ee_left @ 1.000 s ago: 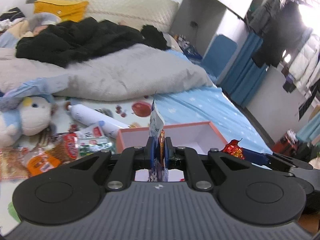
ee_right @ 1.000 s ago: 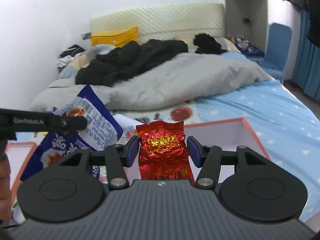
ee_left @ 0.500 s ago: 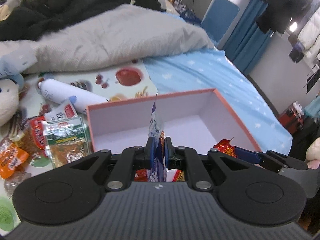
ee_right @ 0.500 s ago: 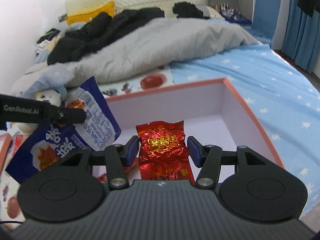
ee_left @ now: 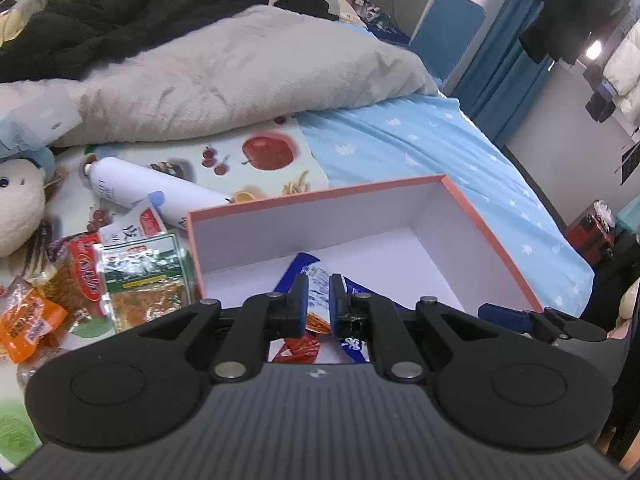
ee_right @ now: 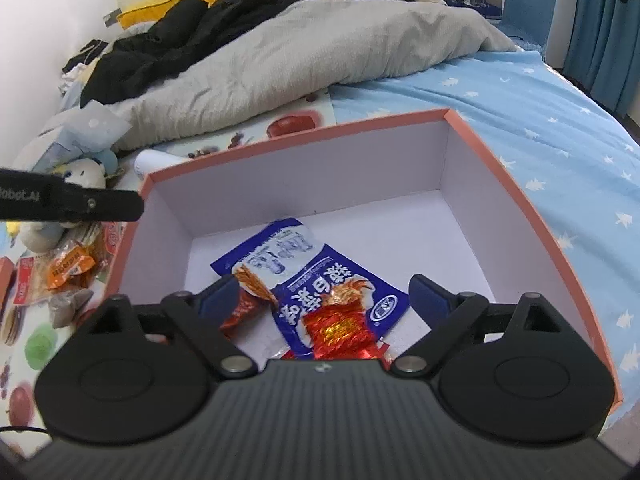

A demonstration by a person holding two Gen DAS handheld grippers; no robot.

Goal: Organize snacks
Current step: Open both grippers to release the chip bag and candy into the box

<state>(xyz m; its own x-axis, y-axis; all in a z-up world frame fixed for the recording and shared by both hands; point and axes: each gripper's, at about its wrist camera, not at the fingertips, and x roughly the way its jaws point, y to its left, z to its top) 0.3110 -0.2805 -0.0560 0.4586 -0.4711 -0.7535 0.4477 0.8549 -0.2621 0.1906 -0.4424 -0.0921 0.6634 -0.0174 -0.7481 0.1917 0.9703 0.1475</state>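
On the far left, a plush toy (ee_left: 18,208) lies against the grey duvet (ee_left: 224,72), with loose snacks below it on the fruit-print mat (ee_left: 264,152): an orange packet (ee_left: 28,326), a red-labelled packet (ee_left: 82,276) and a green-edged packet (ee_left: 142,280). A white bottle (ee_left: 148,192) lies on its side behind them, touching the left rear corner of the orange-rimmed box (ee_left: 496,240). The box sits on the mat and the blue star sheet (ee_left: 420,148).

Inside the box, the blue snack bag (ee_right: 316,280) lies flat on the white floor, with the red foil packet (ee_right: 340,330) resting on its near end and another reddish packet (ee_right: 242,308) just left of it.

The left gripper (ee_left: 319,300) hangs over the box's near edge, jaws slightly parted and holding nothing, the blue bag beneath them. The right gripper (ee_right: 324,300) is spread wide and empty above the red foil packet; its housing hides the box's near wall.
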